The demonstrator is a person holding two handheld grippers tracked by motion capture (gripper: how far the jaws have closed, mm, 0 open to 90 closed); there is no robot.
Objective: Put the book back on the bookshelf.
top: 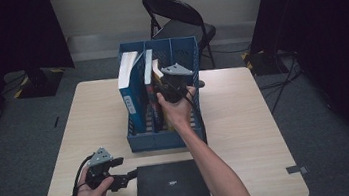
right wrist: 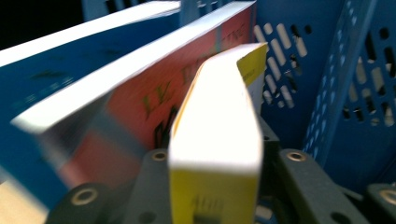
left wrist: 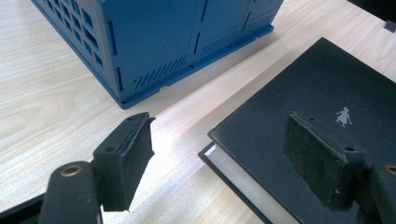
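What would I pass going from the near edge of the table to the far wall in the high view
Black book lying flat at the near edge → blue file rack holding upright books, with the right gripper at a yellow book inside it → folding chair behind the table.

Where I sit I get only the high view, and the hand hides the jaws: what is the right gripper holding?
Observer: The right gripper has a yellow-covered book between its jaws, with the pads against both covers.
Operator: What is next to that book?
Observer: A red-covered book leans right beside it, inside the blue file box.
Operator: Is the left gripper gripping the black book?
Observer: No. The left gripper is open. The black book has one corner between the jaws, and as far as I can tell nothing touches it.
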